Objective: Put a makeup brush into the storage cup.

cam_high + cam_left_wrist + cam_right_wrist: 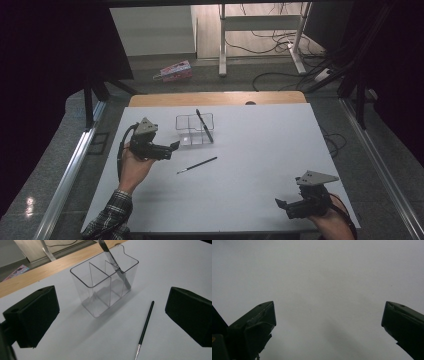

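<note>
The work in hand appeared to be loading slender brushes into a clear 3-compartment organizer on the white table. 1 brush already stood tilted in an end compartment, its handle leaning over the rim. The second brush lay flat on the table, just in front of the organizer and apart from it. Its long axis ran diagonally in the high view, with the metal ferrule end toward the person and the dark handle end pointing away and to the right. The left gripper hovered near the organizer with its jaws spread wide and empty; in the left gripper view the lying brush sat ahead, closer to the right-hand jaw than to the other. The right gripper rested near the table's front right corner, well apart from both brushes, jaws likewise released and empty. The left gripper was clearly nearer, so the pickup would probably fall to it, and the jaws would need to straddle the handle across its long axis.
</note>
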`<move>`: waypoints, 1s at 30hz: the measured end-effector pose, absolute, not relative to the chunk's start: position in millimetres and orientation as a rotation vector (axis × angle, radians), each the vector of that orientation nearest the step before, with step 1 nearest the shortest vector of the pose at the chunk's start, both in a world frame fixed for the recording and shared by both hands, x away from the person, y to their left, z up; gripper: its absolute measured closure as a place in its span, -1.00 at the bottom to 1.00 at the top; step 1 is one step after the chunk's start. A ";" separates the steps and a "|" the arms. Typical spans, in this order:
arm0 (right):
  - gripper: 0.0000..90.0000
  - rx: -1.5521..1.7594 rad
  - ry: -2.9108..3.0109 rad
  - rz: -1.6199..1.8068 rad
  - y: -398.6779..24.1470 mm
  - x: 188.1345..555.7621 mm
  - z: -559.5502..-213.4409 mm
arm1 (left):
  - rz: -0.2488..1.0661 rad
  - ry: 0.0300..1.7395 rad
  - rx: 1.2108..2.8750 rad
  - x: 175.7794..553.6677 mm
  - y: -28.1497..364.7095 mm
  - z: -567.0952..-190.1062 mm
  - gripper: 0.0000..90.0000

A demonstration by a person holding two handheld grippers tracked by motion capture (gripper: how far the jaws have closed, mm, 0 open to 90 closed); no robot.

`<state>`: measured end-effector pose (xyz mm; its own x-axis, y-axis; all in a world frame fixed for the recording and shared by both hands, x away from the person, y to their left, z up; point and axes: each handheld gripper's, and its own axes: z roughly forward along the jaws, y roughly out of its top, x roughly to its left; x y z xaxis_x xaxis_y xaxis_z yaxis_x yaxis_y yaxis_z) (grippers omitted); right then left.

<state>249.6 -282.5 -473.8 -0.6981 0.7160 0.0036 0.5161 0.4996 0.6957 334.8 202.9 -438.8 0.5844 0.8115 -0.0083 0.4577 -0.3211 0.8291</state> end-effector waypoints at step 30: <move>-1.00 1.031 2.439 1.056 -283.8 250.5 -472.6 | 0.512 1.066 1.956 292.1 216.7 -448.5 -1.00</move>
<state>250.5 -283.8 -472.6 -0.7017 0.7123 0.0171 0.4998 0.4750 0.7242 292.1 216.7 -448.5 0.5566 0.8300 -0.0349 0.4916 -0.2952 0.8193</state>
